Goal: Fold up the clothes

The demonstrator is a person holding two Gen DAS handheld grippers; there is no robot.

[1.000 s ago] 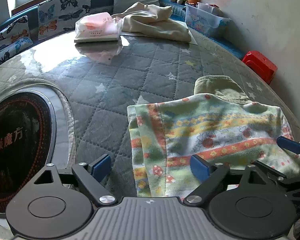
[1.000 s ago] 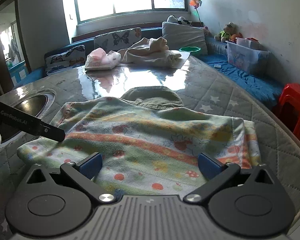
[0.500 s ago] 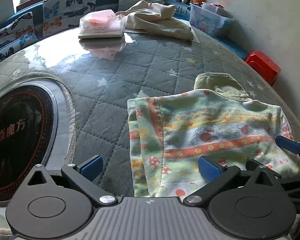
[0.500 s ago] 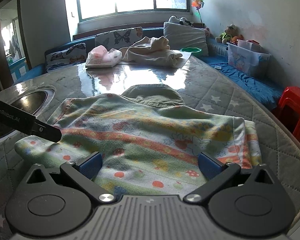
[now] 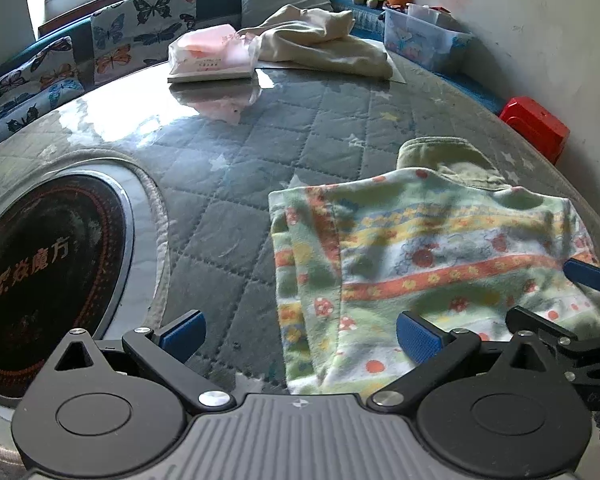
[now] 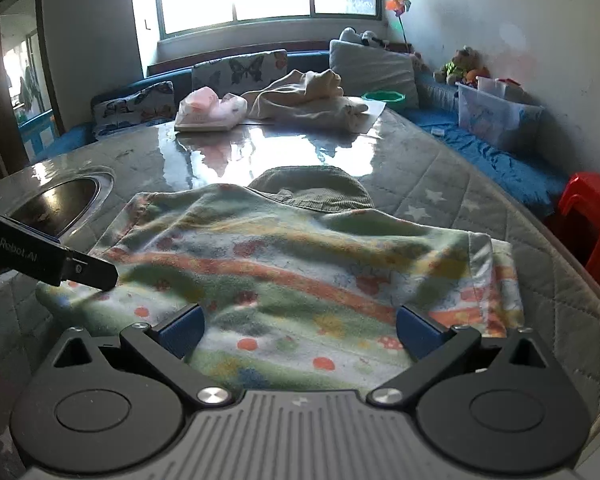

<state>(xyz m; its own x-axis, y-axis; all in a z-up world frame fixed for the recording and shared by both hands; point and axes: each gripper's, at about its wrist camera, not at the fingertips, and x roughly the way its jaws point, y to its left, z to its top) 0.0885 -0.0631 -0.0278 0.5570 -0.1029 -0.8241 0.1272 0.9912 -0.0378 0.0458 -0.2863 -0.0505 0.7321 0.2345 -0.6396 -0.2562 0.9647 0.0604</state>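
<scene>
left tongs (image 5: 298,334) wide, empty | right tongs (image 6: 298,330) wide, empty, over patterned garment (image 6: 300,264) | risk: we pinch one layer, fold slides on glossy bench (image 6: 420,168)

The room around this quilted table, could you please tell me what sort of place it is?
Probably a lived-in home sitting room: butterfly cushions along a blue window bench, soft toys in the corner, and a colourful garment on the table.
</scene>
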